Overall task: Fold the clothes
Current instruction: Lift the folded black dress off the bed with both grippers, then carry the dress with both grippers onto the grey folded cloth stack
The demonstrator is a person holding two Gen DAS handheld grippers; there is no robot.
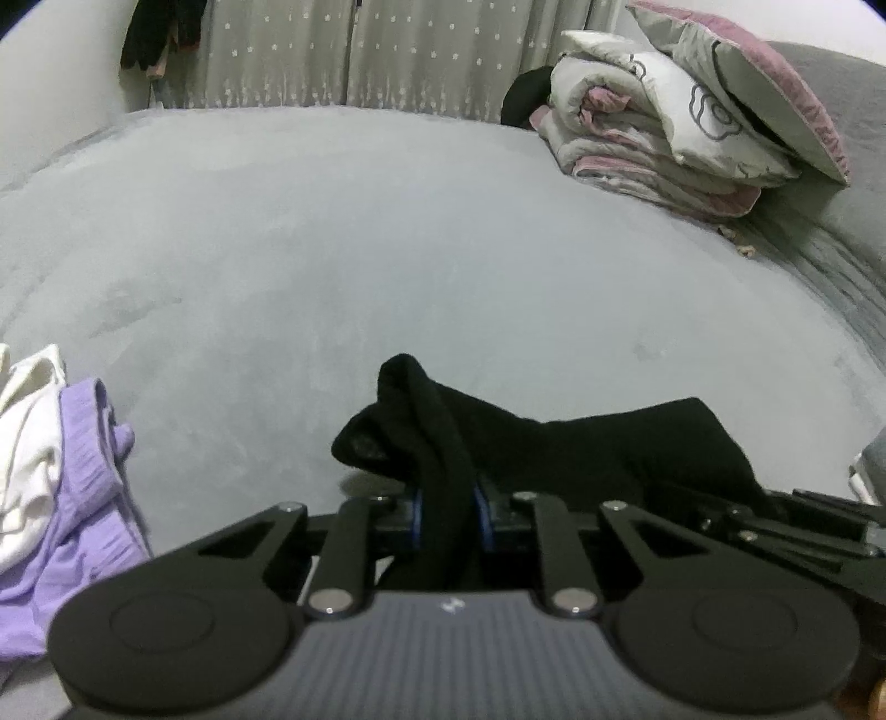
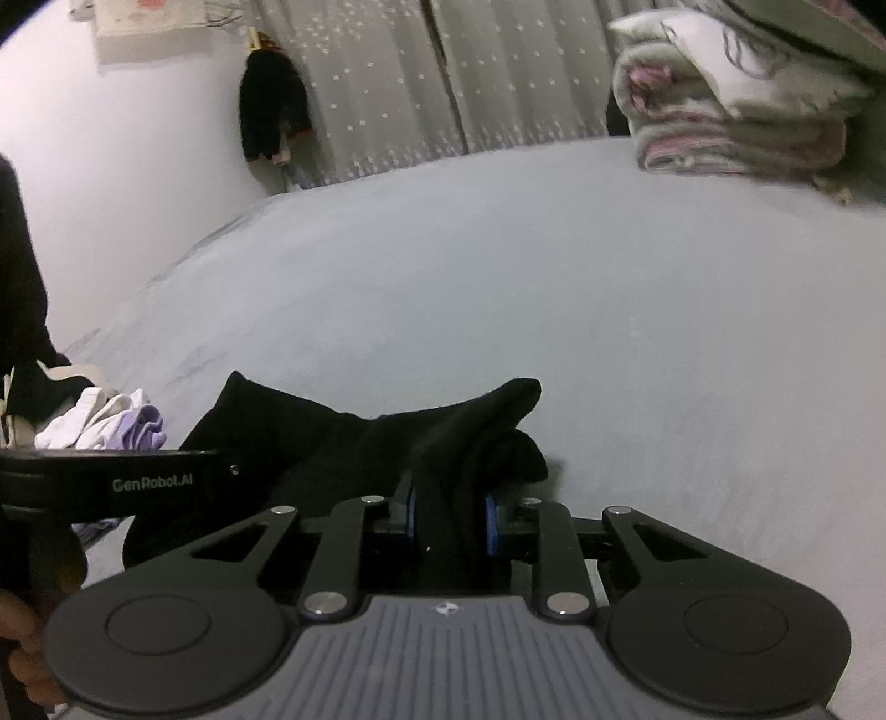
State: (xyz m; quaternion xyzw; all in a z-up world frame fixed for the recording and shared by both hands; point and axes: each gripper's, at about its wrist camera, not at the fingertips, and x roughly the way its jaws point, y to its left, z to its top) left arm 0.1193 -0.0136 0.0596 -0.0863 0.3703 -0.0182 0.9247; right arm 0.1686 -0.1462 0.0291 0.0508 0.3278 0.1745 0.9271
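A black garment [image 1: 609, 448] is stretched between my two grippers just above the grey bed [image 1: 387, 249]. My left gripper [image 1: 447, 515] is shut on one bunched end of it, which sticks up past the fingers. My right gripper [image 2: 449, 518] is shut on the other end of the black garment [image 2: 343, 443]. The left gripper's body [image 2: 127, 482] shows at the left of the right wrist view, and the right gripper's arm [image 1: 803, 526] shows at the right of the left wrist view. The fingertips are hidden by the cloth.
A pile of purple and white clothes [image 1: 61, 487] lies at the bed's left edge; it also shows in the right wrist view [image 2: 111, 426]. Folded quilts and a pillow [image 1: 681, 116] are stacked at the far right. Curtains [image 1: 360, 50] hang behind the bed.
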